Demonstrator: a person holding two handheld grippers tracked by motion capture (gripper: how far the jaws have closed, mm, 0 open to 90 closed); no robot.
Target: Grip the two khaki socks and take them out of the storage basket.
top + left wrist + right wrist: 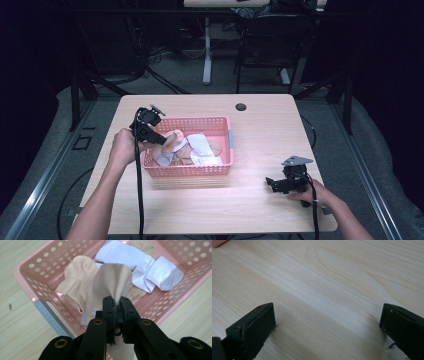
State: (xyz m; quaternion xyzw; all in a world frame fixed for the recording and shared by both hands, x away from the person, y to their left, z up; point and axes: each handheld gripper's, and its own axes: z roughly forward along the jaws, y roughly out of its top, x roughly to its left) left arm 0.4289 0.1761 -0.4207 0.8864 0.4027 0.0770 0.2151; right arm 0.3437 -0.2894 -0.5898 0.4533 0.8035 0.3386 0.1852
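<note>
A pink perforated basket [222, 125] stands mid-table and holds several socks. My left gripper [161, 141] hangs over the basket's left end, shut on a beige sock [174, 140] lifted above the pile. In the left gripper view the beige sock [112, 280] is pinched between the black jaws, with my left gripper [117, 303] above the basket [27, 267]. A peach sock [77, 275] and white socks [150, 270] lie below it. My right gripper [272, 182] rests on the table at the front right, open. In the right gripper view my right gripper [327, 320] has bare wood between its jaws.
The wooden table [265, 130] has a round cable hole [241, 107] near its far edge. A corner of the basket [218, 242] peeks in at the top left of the right gripper view. Table legs and cables stand on the dark floor beyond.
</note>
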